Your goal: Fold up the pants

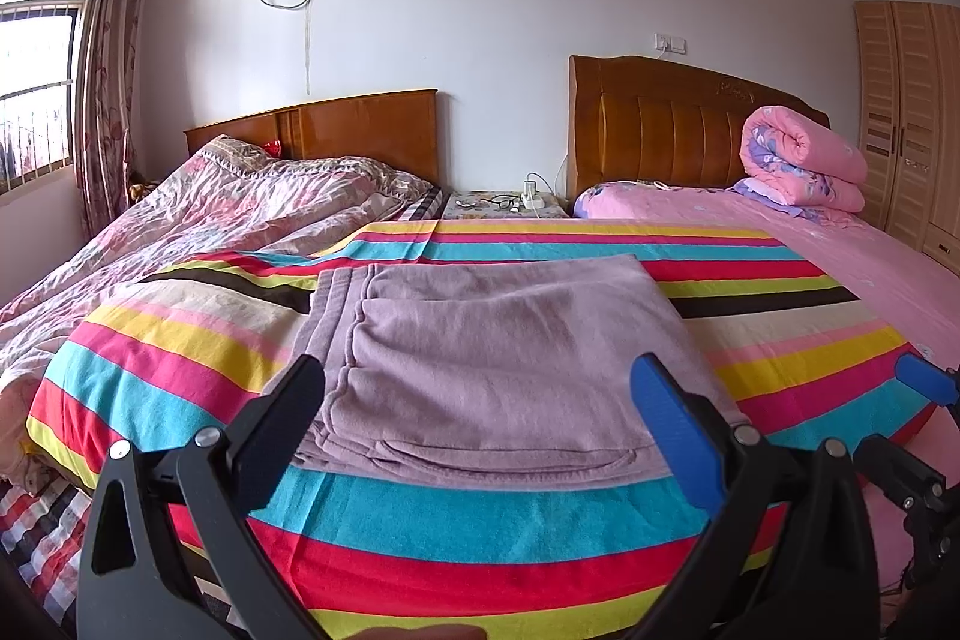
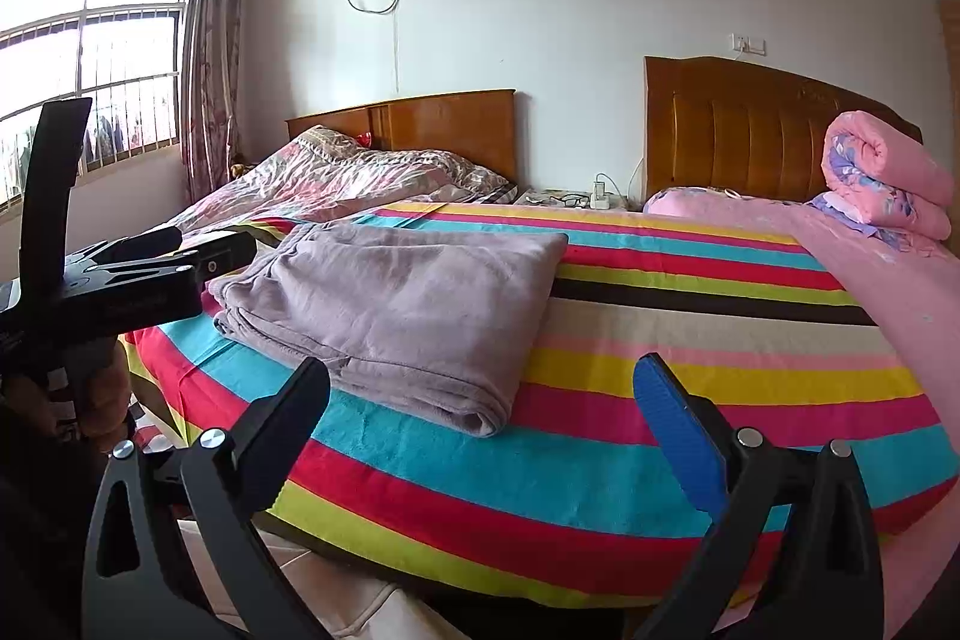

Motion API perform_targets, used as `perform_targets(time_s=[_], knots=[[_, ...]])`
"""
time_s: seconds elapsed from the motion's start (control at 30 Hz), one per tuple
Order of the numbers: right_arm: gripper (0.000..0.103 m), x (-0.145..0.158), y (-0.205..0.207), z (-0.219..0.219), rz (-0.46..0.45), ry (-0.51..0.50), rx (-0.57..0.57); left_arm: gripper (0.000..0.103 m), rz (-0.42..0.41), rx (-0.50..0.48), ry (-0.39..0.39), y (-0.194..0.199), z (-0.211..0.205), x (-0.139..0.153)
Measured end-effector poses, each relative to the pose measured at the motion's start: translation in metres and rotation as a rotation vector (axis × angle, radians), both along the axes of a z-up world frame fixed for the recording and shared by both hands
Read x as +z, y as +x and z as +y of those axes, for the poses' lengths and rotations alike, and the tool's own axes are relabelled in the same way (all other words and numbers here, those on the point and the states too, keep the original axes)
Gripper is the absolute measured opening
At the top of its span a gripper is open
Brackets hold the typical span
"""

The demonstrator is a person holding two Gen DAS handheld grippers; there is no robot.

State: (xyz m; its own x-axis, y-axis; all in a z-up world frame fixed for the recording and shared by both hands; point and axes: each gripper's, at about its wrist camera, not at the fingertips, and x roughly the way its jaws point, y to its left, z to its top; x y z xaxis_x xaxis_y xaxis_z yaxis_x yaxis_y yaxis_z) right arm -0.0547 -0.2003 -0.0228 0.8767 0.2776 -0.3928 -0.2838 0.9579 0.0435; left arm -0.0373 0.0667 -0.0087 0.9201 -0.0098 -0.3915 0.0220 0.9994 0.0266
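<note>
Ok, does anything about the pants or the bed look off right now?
Nothing stands out. The lilac pants lie folded flat on the striped blanket, edges fairly even. Both hand-held grippers, left and right, are open and apart from the pants.

Home bedroom: two beds [image 1: 750, 250], wardrobe [image 1: 906, 124], curtain [image 1: 114, 58].

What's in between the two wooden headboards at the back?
A small nightstand sits between the headboards, holding glasses and a white power strip with a charger. Both wrist views show it.
</note>
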Motion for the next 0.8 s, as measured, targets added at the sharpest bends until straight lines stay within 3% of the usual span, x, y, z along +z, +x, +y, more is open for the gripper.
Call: perform_targets(time_s=[0.8], knots=[[0.098,-0.0039,0.0012,-0.0005,0.013,0.005,0.002,0.102,0.021,0.027,-0.001,0.0040,0.0049,-0.0048]])
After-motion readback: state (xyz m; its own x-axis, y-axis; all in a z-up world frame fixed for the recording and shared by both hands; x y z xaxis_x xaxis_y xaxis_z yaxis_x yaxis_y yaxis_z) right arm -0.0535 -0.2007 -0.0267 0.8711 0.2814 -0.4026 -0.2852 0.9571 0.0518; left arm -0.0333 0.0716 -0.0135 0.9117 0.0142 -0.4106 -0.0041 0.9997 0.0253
